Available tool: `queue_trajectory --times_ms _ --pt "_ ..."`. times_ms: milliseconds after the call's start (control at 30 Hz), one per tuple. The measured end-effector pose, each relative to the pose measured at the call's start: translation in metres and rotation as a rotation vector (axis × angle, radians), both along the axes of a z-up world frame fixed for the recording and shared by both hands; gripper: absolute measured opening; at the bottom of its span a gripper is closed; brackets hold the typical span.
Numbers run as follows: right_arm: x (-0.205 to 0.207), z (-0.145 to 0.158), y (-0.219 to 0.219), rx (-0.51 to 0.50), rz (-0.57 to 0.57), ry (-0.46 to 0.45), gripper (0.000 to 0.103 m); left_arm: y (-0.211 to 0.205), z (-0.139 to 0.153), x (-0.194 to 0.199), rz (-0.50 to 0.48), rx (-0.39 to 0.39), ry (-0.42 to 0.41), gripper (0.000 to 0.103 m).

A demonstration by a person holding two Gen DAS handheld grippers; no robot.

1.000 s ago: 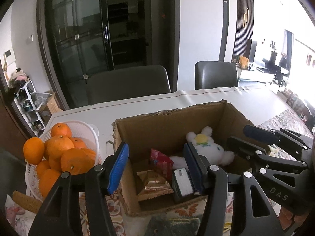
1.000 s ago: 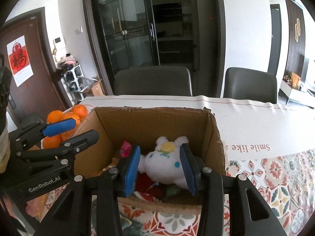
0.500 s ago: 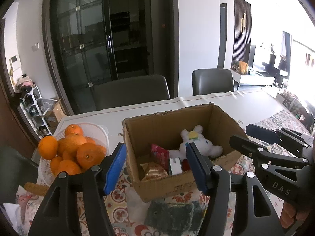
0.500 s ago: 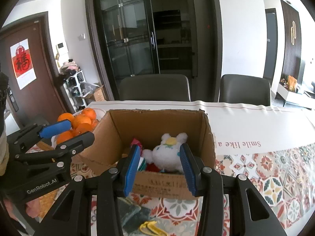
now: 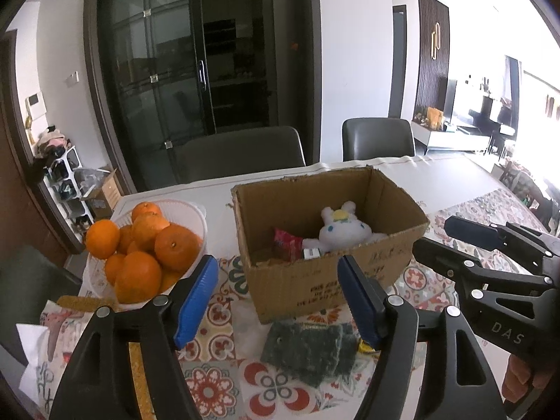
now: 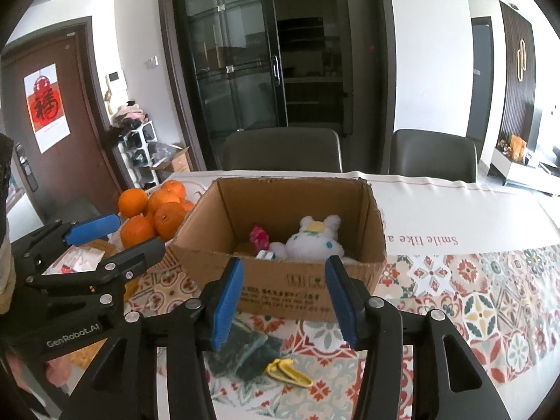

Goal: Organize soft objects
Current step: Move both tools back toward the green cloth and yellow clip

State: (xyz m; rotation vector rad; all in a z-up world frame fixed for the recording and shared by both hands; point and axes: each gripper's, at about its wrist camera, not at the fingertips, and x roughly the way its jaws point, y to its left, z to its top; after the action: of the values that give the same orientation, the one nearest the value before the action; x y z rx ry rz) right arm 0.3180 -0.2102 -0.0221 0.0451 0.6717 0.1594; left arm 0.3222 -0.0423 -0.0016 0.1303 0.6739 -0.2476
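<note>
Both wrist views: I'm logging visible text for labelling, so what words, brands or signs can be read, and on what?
"GenRobot.AI" on the left claw body.
"DAS" on the right claw body.
"Smile like a", upside down, on the white table runner.
A single Chinese character, red on the poster on the brown door.
Dark print on the cardboard box front: too blurred to read.

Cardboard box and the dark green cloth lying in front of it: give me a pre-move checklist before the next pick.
1. Left gripper empty, jaws opening: ok.
2. Right gripper empty, jaws opening: ok.
3. White plush toy lies inside the cardboard box: ok.
4. Dark green cloth on the table, outside the box: not ok.
5. Room left in the box for the cloth: cannot tell.
6. Bowl of oranges stands apart from the cloth: ok.
</note>
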Motion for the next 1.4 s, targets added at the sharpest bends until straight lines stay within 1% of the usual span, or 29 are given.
queue_trajectory --times_ms 167,233,333,433,733,933,1133,1400 --pt "-0.011 -0.003 0.003 -0.014 0.001 0.014 0.050 0.003 -0.006 -0.011 0.007 0.020 0.010 0.076" --pt "-0.014 -0.006 0.003 -0.016 -0.003 0.023 0.050 0.004 -0.008 -0.015 0.003 0.028 0.016 0.079" --pt "-0.019 -0.011 0.002 -0.017 -0.005 0.039 0.054 0.004 -0.015 -0.021 -0.002 0.040 0.024 0.082" --pt "-0.025 -0.019 0.002 -0.026 -0.007 0.057 0.054 0.004 -0.025 -0.027 -0.012 0.058 0.037 0.083" --pt "-0.034 -0.057 0.001 -0.019 0.001 0.145 0.054 0.003 -0.059 -0.033 -0.026 0.070 0.108 0.083" --pt "-0.037 -0.080 0.001 -0.033 0.008 0.203 0.054 -0.002 -0.082 -0.036 -0.046 0.079 0.148 0.083" --pt "-0.039 -0.103 0.001 -0.043 0.020 0.265 0.054 -0.007 -0.104 -0.033 -0.063 0.092 0.190 0.083" --pt "-0.034 -0.129 0.002 -0.052 0.033 0.335 0.054 -0.012 -0.127 -0.025 -0.097 0.084 0.250 0.082"
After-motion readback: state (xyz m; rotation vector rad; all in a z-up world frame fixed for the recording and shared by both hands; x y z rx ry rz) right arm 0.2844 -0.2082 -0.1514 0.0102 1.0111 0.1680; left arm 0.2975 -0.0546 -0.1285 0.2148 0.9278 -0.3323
